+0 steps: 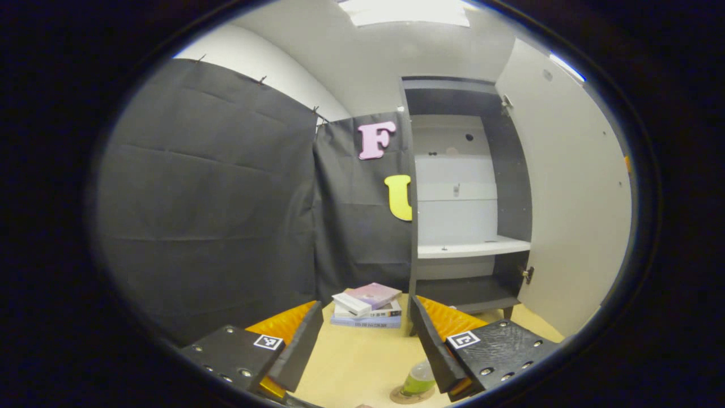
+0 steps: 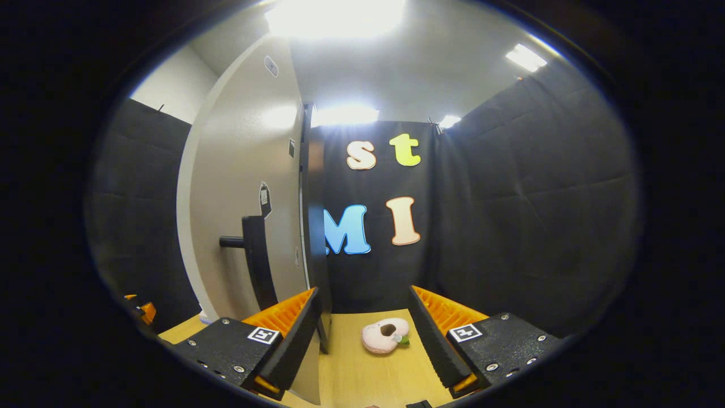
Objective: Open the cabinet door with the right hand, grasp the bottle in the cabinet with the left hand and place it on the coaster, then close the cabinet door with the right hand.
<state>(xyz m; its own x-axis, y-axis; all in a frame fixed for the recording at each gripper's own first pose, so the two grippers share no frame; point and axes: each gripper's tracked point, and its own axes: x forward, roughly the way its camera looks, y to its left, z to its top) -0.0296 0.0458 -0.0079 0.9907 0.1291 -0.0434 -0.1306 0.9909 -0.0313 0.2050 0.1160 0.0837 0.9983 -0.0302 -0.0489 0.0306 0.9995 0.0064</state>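
Note:
In the left gripper view the dark cabinet point(image 1: 510, 187) stands with its pale door point(image 1: 572, 192) swung wide to the right; its white shelf point(image 1: 473, 247) is bare. A green bottle point(image 1: 419, 378) stands on a round coaster point(image 1: 409, 395) on the wooden table, just below and between the fingers of my left gripper point(image 1: 367, 348), which is open and holds nothing. In the right gripper view the same door point(image 2: 243, 198) shows its outer face with a dark handle point(image 2: 255, 260) at the left. My right gripper point(image 2: 365, 340) is open beside the door's edge, apart from the handle.
A stack of books point(image 1: 368, 306) lies on the table point(image 1: 357, 362) left of the cabinet's foot. A pink plush toy point(image 2: 386, 335) rests on the table ahead of my right gripper. Black cloth walls close the booth on all sides.

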